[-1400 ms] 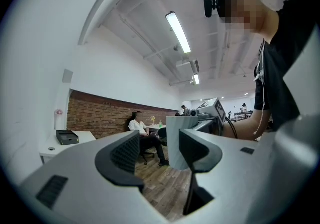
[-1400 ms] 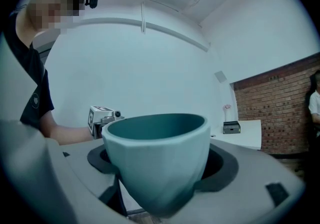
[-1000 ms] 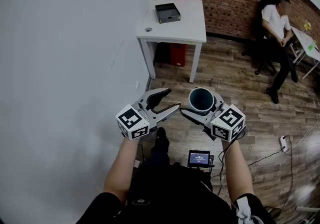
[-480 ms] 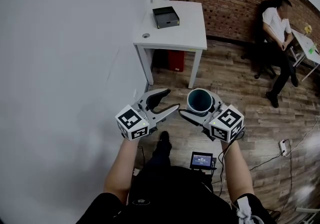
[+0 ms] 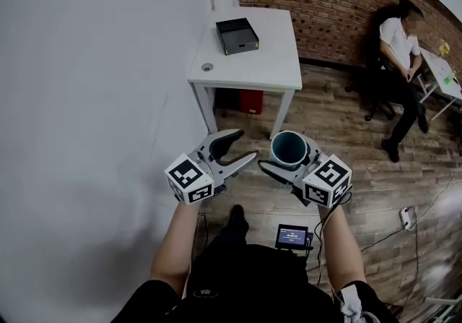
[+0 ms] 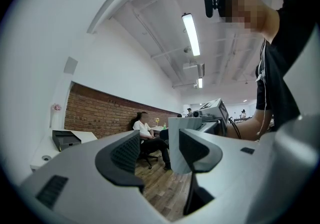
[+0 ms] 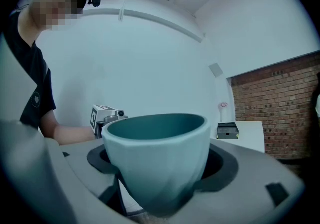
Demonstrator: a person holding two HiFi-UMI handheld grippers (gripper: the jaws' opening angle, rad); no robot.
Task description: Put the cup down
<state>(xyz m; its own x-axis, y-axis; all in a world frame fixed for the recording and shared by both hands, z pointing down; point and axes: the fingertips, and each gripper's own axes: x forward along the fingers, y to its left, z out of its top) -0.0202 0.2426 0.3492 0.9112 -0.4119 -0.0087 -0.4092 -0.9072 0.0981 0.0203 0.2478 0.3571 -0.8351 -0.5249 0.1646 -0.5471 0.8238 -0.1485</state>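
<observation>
While the cup (image 7: 157,160) is carried upright above the wooden floor (image 5: 346,134), well short of the desk (image 5: 271,72), it is pinched round its lower wall by the widely spread jaws of the right gripper (image 5: 287,157). It is judged rigid, smooth-walled and light (it is seen to be empty), and breakable if ceramic. As the wall tapers downward, the low hold is judged liable to slip. The jaws of the left gripper (image 5: 244,145) are held apart with nothing between them. Counted: one cup, two grippers, one desk, one black box (image 5: 237,35) on it.
</observation>
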